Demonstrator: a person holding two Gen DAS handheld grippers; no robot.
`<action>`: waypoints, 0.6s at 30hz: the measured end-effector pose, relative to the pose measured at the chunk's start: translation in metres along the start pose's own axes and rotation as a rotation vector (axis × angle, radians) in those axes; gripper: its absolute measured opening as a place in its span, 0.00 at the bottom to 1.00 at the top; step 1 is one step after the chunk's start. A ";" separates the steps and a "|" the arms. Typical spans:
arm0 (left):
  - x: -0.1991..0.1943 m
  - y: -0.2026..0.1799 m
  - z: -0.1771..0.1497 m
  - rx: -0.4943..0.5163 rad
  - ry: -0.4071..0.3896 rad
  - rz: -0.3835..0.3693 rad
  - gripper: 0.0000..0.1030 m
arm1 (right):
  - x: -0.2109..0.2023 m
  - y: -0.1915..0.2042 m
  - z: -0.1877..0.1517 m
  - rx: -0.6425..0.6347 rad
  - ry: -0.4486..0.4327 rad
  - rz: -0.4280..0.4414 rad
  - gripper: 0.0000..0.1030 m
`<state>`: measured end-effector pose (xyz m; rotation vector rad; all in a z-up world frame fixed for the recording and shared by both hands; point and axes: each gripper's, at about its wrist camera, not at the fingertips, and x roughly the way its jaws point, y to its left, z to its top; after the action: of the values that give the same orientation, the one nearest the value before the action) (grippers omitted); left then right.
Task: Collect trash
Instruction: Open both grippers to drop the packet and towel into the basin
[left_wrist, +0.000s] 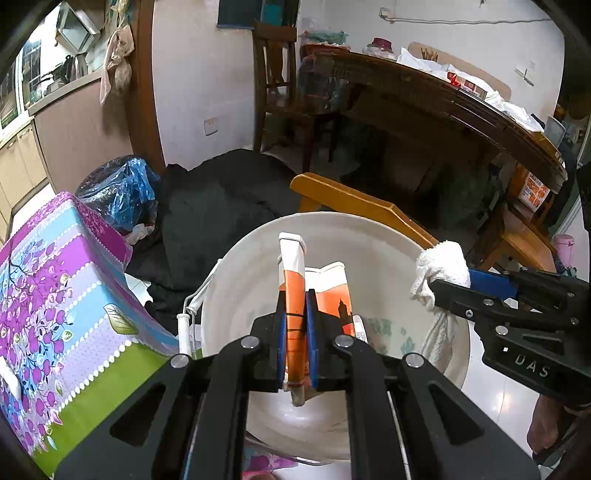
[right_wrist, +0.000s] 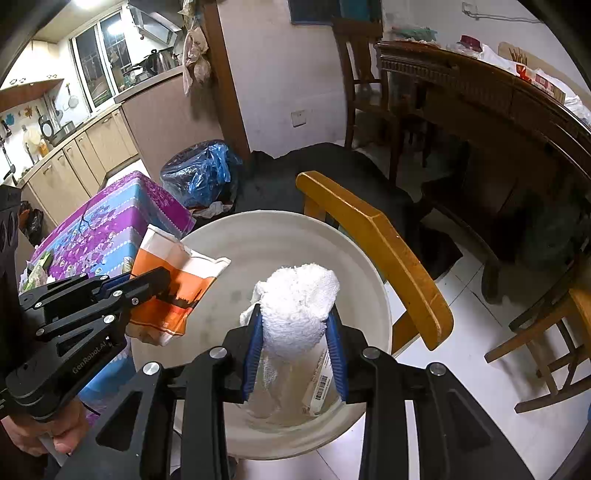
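A white bucket stands on the floor below both grippers; it also shows in the right wrist view. My left gripper is shut on an orange and white paper bag and holds it over the bucket's opening. The bag shows in the right wrist view with the left gripper at the bucket's left rim. My right gripper is shut on a crumpled white paper towel above the bucket. In the left wrist view the towel is at the right rim. A receipt lies inside the bucket.
A table with a purple and blue floral cloth stands left of the bucket. A yellow wooden chair is behind it on the right. A blue trash bag and a black cloth lie beyond. A dark wooden table is at the back right.
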<state>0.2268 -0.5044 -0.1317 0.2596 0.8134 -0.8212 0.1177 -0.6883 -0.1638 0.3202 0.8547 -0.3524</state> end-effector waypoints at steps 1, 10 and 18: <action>0.000 0.001 0.000 -0.003 0.000 0.003 0.08 | -0.001 -0.001 0.000 -0.001 -0.001 -0.001 0.33; 0.001 0.002 -0.001 -0.004 -0.002 0.018 0.48 | 0.002 -0.001 -0.004 0.010 -0.004 -0.002 0.41; 0.002 0.004 -0.004 -0.009 0.006 0.021 0.49 | 0.000 -0.002 -0.005 0.031 -0.016 -0.003 0.48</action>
<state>0.2283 -0.5013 -0.1364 0.2621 0.8184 -0.7970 0.1135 -0.6881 -0.1674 0.3444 0.8348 -0.3703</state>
